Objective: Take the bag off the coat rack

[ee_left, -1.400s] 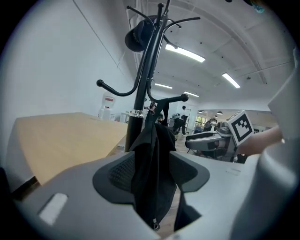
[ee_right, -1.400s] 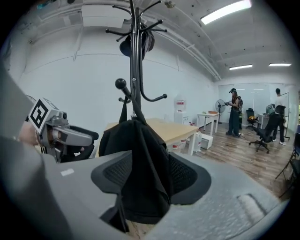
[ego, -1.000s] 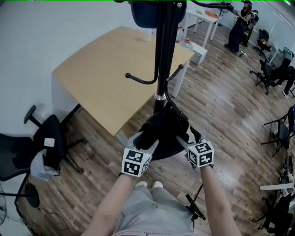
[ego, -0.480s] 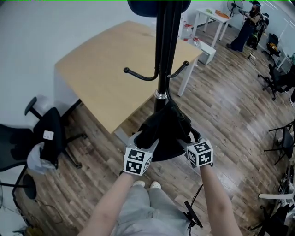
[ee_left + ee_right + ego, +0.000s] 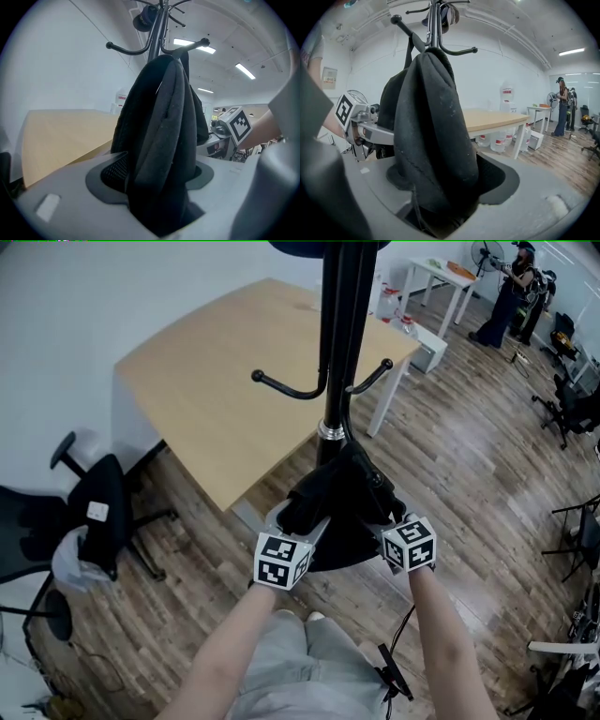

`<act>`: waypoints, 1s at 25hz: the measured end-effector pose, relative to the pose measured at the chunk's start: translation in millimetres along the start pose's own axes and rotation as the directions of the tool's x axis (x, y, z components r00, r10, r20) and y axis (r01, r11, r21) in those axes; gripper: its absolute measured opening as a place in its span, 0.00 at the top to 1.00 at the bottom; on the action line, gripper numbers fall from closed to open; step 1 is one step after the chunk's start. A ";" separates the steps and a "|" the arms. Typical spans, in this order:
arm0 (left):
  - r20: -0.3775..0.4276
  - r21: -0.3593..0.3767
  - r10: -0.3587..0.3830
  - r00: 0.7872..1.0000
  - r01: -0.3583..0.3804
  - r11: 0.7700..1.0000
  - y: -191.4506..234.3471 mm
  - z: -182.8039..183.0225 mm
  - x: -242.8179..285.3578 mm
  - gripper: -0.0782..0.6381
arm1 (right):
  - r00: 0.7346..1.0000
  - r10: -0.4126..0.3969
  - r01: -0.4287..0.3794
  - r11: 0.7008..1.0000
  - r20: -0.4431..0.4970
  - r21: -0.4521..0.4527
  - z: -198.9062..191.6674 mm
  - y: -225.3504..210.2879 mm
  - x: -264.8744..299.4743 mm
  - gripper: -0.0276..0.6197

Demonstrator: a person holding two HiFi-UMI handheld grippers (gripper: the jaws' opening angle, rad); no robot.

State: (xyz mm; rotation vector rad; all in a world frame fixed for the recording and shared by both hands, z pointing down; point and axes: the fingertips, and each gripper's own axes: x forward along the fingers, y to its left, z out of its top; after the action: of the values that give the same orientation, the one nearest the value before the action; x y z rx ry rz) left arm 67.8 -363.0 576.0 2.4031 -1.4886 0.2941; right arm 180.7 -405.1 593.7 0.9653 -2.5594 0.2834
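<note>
A black bag [image 5: 342,498] hangs against the black pole of the coat rack [image 5: 339,334], below its curved hooks [image 5: 281,390]. My left gripper [image 5: 300,518] holds the bag's left side, and its jaws have just been opening a little with the fabric still filling the gap. My right gripper [image 5: 380,512] grips the right side. In the left gripper view the bag [image 5: 164,117] bulges out of the left gripper [image 5: 157,176]. In the right gripper view the bag [image 5: 431,122] sits wedged in the right gripper [image 5: 440,185]. The bag's strap runs up to a hook.
A light wooden table [image 5: 216,399] stands behind the rack. The rack's dark round base [image 5: 352,554] lies under the bag. A black office chair [image 5: 66,540] is at the left. White tables [image 5: 450,277], a person [image 5: 511,287] and more chairs fill the far right.
Both grippers have sunk a little with the bag's lower part still between their jaws. The bag still hangs at the pole.
</note>
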 end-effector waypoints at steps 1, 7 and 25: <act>0.003 -0.004 -0.002 1.000 0.002 1.000 0.7 0.2 1.9 0.44 | 1.000 0.012 -0.012 1.000 0.004 0.004 0.4 0.9 2.2 0.44; 0.034 -0.076 0.057 0.998 -0.054 0.996 12.6 4.5 -3.3 0.68 | 0.999 0.041 -0.042 0.996 0.015 0.083 0.8 8.1 3.2 0.63; 0.058 -0.113 0.014 0.998 -0.008 0.994 -16.1 39.5 -43.8 0.78 | 0.999 -0.030 0.021 0.983 0.043 0.185 17.7 35.1 -52.5 0.86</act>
State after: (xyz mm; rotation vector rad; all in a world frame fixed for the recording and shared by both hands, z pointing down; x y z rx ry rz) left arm 63.5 -333.7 522.5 2.3339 -1.5018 0.1387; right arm 188.3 -353.7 553.6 1.0811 -2.5953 0.5043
